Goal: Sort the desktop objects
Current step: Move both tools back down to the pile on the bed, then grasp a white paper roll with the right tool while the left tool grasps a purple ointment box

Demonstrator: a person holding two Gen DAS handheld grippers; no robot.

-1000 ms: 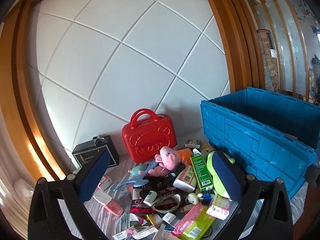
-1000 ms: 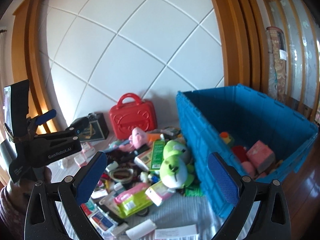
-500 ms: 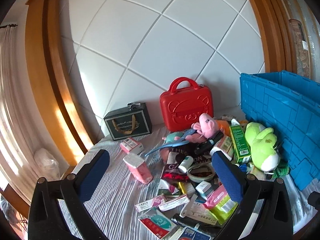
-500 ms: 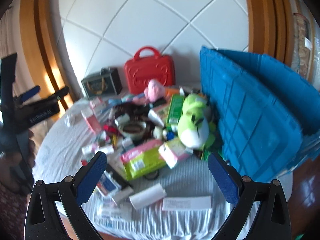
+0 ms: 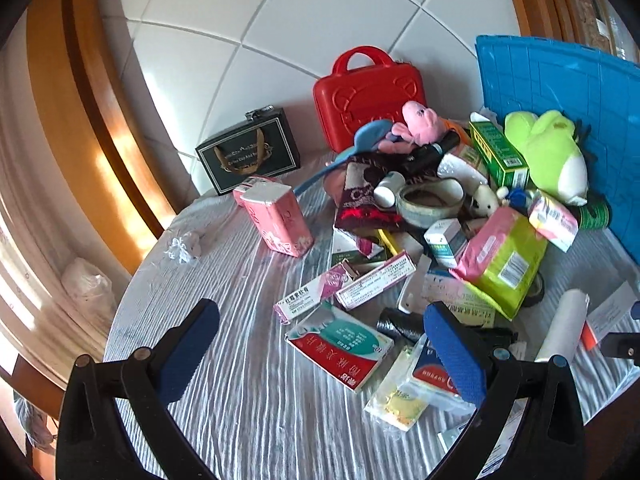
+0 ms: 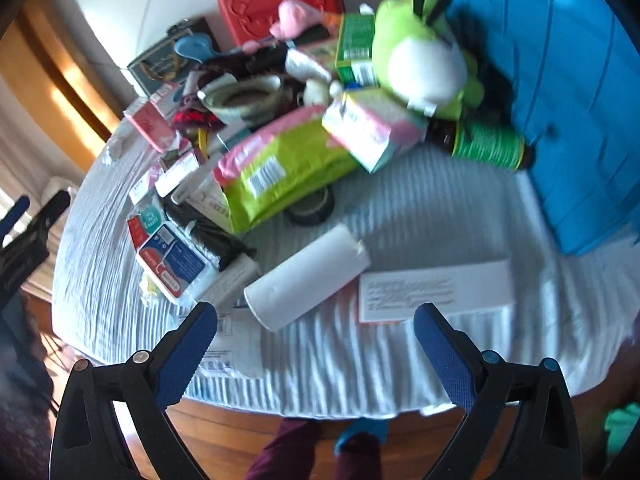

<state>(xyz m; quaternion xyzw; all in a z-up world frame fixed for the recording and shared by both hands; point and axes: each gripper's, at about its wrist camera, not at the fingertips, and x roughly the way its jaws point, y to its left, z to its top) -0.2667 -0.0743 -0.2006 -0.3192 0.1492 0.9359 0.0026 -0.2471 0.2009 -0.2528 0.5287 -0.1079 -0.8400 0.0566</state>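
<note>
A heap of small goods covers a round table with a white ribbed cloth (image 5: 248, 400). My left gripper (image 5: 320, 350) hangs open above the near side, over a red-and-white medicine box (image 5: 340, 346). A pink tissue pack (image 5: 280, 216) lies apart to the left. A green frog plush (image 5: 548, 152) leans on the blue crate (image 5: 560, 80). My right gripper (image 6: 316, 346) is open above the table's front edge, just short of a white roll (image 6: 308, 276) and a white printed card (image 6: 436, 288). The green-pink packet (image 6: 276, 172) lies beyond the roll.
A red toy suitcase (image 5: 368, 92) and a dark gift box (image 5: 248, 152) stand against the white tiled wall. A pink plush (image 5: 420, 120), a ceramic bowl (image 5: 432, 200) and a green bottle (image 6: 488, 144) sit in the heap. A person's legs (image 6: 312, 452) show below the table edge.
Both grippers have tilted down and come closer to the table, so the wall has left the views. The right view is blurred with motion. Both stay open and empty.
</note>
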